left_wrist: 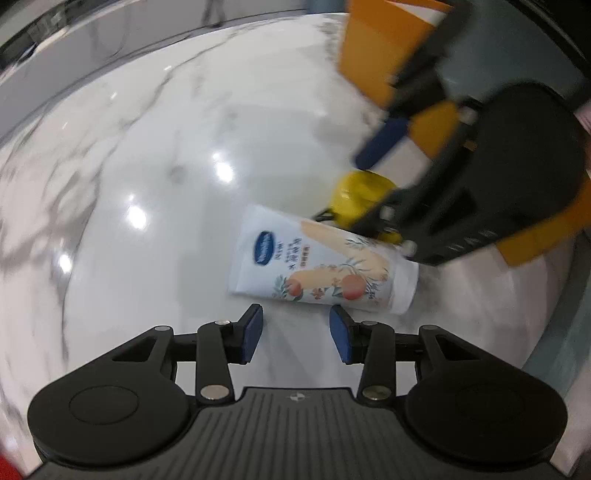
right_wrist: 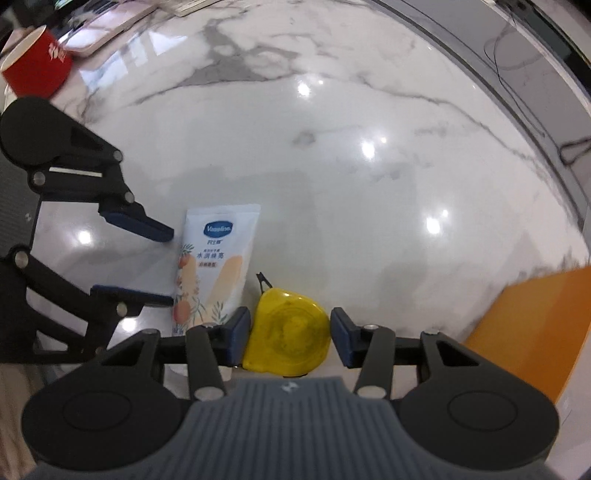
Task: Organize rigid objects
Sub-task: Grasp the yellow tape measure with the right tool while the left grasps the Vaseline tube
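Note:
A white lotion tube (left_wrist: pixel 321 266) with a blue logo and peach print lies flat on the marble table (left_wrist: pixel 166 147). Just short of it, my left gripper (left_wrist: pixel 295 312) is open with nothing between its blue pads. In the right wrist view the left gripper (right_wrist: pixel 170 266) comes in from the left, its tips at the tube (right_wrist: pixel 214 266). Beside the tube rests a yellow tape measure (right_wrist: pixel 291 332). My right gripper (right_wrist: pixel 290 315) straddles it with a pad against each side. In the left wrist view the tape measure (left_wrist: pixel 354 195) is half hidden under the right gripper (left_wrist: pixel 365 184).
An orange box (right_wrist: pixel 535 325) stands at the right, close to the right gripper; it is also the orange box (left_wrist: pixel 380 48) at the top of the left wrist view. A red cup (right_wrist: pixel 37 62) and a pink flat item (right_wrist: pixel 103 29) sit far left. The table's dark edge (right_wrist: pixel 517 74) curves at the upper right.

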`<state>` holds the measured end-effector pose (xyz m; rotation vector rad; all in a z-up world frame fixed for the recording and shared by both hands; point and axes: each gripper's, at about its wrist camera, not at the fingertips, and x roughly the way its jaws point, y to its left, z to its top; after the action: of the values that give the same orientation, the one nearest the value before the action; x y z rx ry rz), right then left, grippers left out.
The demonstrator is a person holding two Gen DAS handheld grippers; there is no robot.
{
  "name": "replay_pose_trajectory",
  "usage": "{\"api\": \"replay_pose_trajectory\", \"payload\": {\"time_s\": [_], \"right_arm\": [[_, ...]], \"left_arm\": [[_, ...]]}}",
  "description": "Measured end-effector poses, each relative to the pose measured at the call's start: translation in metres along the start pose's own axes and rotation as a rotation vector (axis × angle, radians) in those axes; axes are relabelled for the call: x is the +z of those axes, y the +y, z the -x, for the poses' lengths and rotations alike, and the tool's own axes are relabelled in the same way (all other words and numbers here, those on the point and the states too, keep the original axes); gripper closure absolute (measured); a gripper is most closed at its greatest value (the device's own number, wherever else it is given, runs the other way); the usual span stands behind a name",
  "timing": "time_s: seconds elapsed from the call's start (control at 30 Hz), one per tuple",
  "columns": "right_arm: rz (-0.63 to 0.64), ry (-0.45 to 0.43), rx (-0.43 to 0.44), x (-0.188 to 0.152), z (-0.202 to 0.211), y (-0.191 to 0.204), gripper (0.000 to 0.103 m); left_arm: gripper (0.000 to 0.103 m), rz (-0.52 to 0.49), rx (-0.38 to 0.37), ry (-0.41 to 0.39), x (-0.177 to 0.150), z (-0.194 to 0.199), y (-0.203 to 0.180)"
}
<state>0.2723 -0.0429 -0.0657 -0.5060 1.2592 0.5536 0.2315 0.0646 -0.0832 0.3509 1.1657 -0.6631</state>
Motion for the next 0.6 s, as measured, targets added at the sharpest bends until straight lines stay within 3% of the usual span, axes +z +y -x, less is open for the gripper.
{"api": "replay_pose_trajectory", "payload": {"time_s": [0.17, 0.37, 0.53, 0.6], "right_arm": [[-0.071, 0.023, 0.021, -0.014, 0.000, 0.001, 0.054], [-0.133, -0.018, 0.059, -0.029, 0.005, 0.013, 0.055], [-0.157, -0.033, 0.060, -0.037, 0.008, 0.013, 0.057], [-0.180, -0.030, 0.031, -0.039, 0.009, 0.011, 0.053]], "left_arm": [[0.059, 0.166, -0.045, 0.016, 0.002, 0.003, 0.014], [0.059, 0.273, -0.023, 0.030, 0.004, 0.009, 0.017], [0.042, 0.345, -0.030, 0.003, -0.003, 0.021, 0.014], [0.039, 0.367, -0.024, -0.019, -0.003, 0.027, 0.012]]}}
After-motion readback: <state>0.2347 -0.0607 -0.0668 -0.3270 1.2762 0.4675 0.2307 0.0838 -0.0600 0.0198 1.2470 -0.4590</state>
